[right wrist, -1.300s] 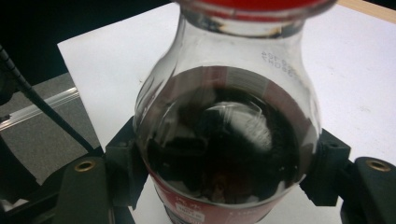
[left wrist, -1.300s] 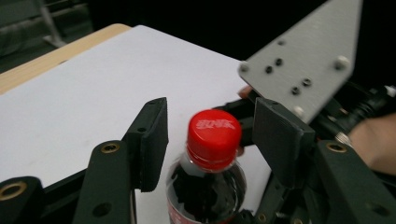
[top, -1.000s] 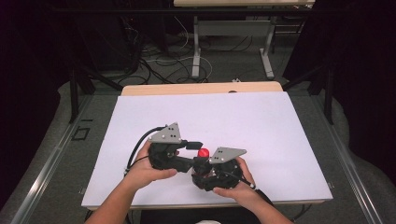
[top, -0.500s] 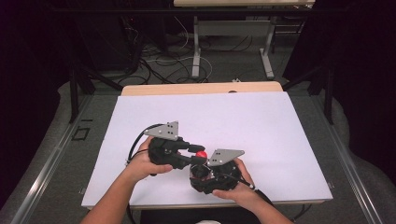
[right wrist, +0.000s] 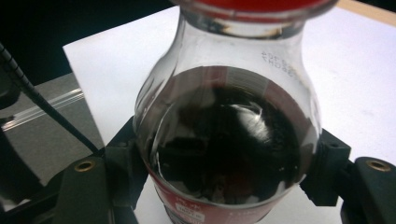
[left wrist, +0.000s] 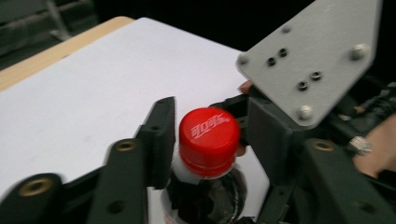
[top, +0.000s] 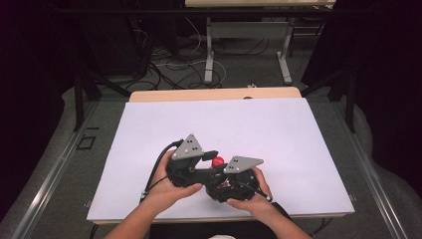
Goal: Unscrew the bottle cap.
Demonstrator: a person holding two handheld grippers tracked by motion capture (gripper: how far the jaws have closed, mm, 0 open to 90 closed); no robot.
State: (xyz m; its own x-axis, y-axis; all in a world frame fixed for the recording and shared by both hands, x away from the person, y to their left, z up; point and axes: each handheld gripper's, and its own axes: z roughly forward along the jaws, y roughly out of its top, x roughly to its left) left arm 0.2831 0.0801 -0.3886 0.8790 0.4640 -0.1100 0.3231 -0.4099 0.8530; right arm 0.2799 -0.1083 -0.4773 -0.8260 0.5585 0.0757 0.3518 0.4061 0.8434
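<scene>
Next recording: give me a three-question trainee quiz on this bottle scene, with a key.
1. True or false: the right gripper is shut on the bottle.
2. What colour is the cap?
3. The jaws of the left gripper stand: A) either side of the cap; B) around the bottle's base; C) well away from the bottle.
Key: 1 true. 2 red. 3 A; they have just been opening, with the cap between them.

One cola bottle (right wrist: 224, 140) stands on one white table (top: 278, 129), and it wears one red cap (left wrist: 208, 140). Two black grippers (top: 201, 167) (top: 234, 181) are at it, one in each of the person's two hands (top: 166, 186) (top: 249, 201). Each gripper carries one grey three-cornered plate (top: 189, 148) (top: 242, 164), two in all.
</scene>
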